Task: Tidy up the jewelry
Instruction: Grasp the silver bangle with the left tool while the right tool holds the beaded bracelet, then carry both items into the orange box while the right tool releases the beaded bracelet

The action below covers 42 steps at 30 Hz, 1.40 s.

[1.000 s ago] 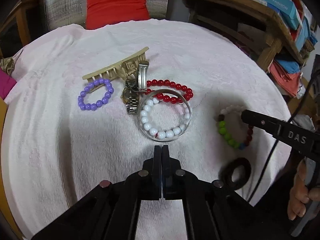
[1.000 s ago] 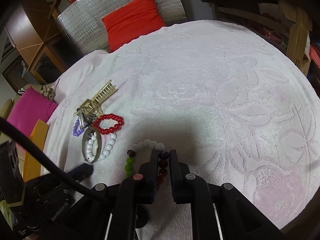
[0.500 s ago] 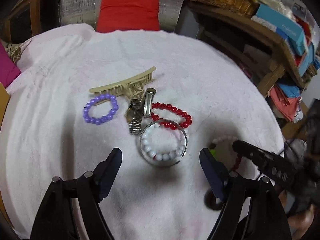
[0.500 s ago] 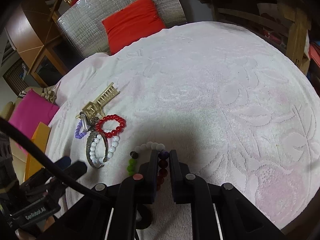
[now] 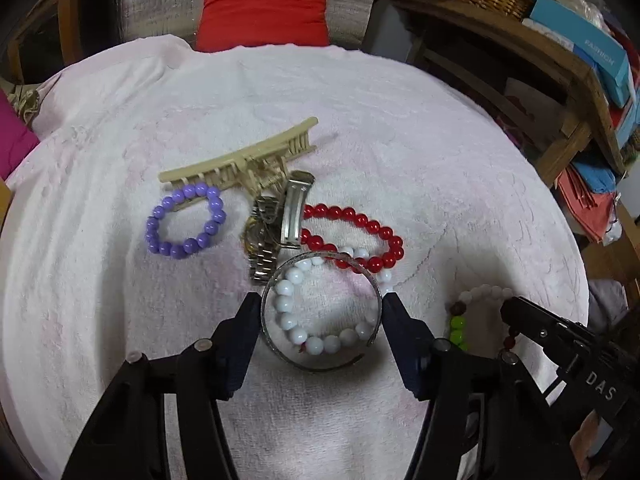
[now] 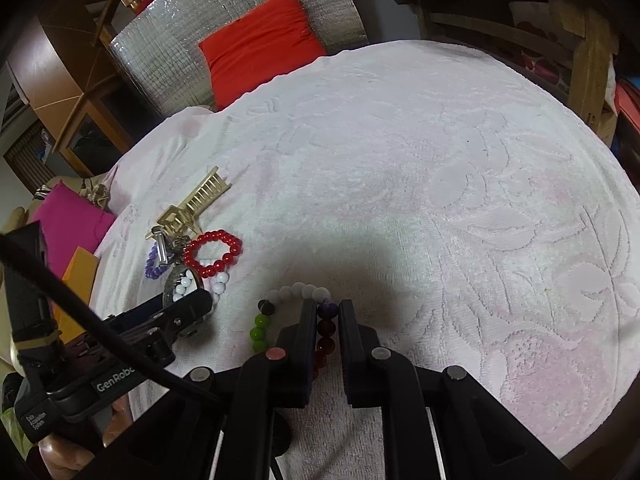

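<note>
White towelling cloth (image 5: 400, 128) covers the round worktop, and on it a silver bangle (image 5: 320, 312) with a white bead bracelet (image 5: 304, 320) inside it is framed by the left gripper (image 5: 320, 312), whose jaws have just been closing and now stand at the bangle's two sides, though firm pressing cannot be told. The right gripper (image 6: 325, 320) is clamped on the dark beads of a mixed bead bracelet (image 6: 296, 292). A red bead bracelet (image 5: 360, 232), a watch (image 5: 264, 236), a purple bead bracelet (image 5: 184, 220) and a beige hair claw (image 5: 240, 160) are seen just behind the bangle.
</note>
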Available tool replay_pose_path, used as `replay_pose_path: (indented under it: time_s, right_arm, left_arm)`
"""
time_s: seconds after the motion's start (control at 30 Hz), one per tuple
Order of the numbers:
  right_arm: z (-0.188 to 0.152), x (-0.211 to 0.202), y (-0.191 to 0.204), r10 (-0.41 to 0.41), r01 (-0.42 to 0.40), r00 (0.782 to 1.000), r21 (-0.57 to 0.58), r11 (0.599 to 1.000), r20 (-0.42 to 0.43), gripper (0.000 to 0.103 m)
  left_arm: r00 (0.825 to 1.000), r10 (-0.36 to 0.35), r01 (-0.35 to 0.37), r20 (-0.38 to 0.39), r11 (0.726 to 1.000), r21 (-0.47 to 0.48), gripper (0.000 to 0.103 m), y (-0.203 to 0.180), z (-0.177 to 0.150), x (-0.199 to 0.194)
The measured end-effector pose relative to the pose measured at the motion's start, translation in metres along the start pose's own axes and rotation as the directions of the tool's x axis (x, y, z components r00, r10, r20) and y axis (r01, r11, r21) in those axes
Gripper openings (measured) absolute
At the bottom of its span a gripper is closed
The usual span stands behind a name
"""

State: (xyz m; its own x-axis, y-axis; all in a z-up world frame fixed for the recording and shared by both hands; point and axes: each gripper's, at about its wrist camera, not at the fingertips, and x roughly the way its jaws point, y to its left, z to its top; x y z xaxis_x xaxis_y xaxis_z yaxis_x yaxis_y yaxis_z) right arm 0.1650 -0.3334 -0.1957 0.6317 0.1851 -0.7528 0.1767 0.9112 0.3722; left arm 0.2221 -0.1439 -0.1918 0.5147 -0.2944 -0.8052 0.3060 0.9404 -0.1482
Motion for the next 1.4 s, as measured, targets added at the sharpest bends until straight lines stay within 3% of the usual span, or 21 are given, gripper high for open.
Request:
replay_pose_path:
  time_s: [0.37,0.47,0.6,0.73,0.87,1.0,1.07,1.2,1.3,1.4]
  right_arm:
    - [-0.001,-0.005,0.012,-0.001,0.002,0.999,-0.044,0.999,0.035,0.012]
    - [-0.003,-0.01,0.021,0.025,-0.022,0.998,-0.065,0.998,0.054,0.012]
    - [-0.012,-0.023,0.049,0.067,-0.053,0.993,-0.148,0.988,0.098,0.012]
    - [-0.027,-0.03,0.099,0.161,-0.136,0.984,-0.253,0.958,0.081,0.012]
    - [-0.043,-0.02,0.166,0.268,-0.259,0.963,-0.292,0.921,-0.01,0.012]
    - [-0.058,-0.004,0.247,0.353,-0.372,0.928,-0.325,0.87,-0.118,0.012]
    - [-0.063,0.002,0.295,0.385,-0.417,0.909,-0.357,0.836,-0.158,0.012]
    - [-0.066,0.019,0.379,0.438,-0.494,0.869,-0.373,0.785,-0.229,0.012]
    - [-0.072,0.035,0.435,0.454,-0.531,0.847,-0.389,0.753,-0.278,0.012]
    - [-0.081,0.06,0.48,0.437,-0.531,0.846,-0.413,0.74,-0.307,0.012]
  left_arm:
    - [0.996,-0.012,0.015,0.084,0.999,-0.035,0.062,0.035,-0.018,-0.059]
    - [0.992,0.044,-0.04,0.121,0.998,-0.04,0.062,0.053,-0.026,-0.093]
    - [0.969,0.176,-0.164,0.175,0.983,-0.081,0.062,0.103,-0.038,-0.149]
    - [0.931,0.309,-0.278,0.192,0.945,-0.174,0.062,0.161,-0.052,-0.197]
    - [0.878,0.453,-0.4,0.152,0.871,-0.287,0.062,0.23,-0.072,-0.229]
    - [0.857,0.512,-0.45,0.064,0.801,-0.394,0.062,0.298,-0.1,-0.239]
    - [0.856,0.517,-0.458,0.028,0.78,-0.427,0.062,0.319,-0.114,-0.234]
    - [0.888,0.458,-0.413,-0.041,0.755,-0.51,0.062,0.354,-0.138,-0.211]
    - [0.897,0.436,-0.411,-0.077,0.754,-0.513,0.062,0.359,-0.148,-0.194]
    - [0.904,0.416,-0.405,-0.096,0.764,-0.502,0.062,0.361,-0.151,-0.184]
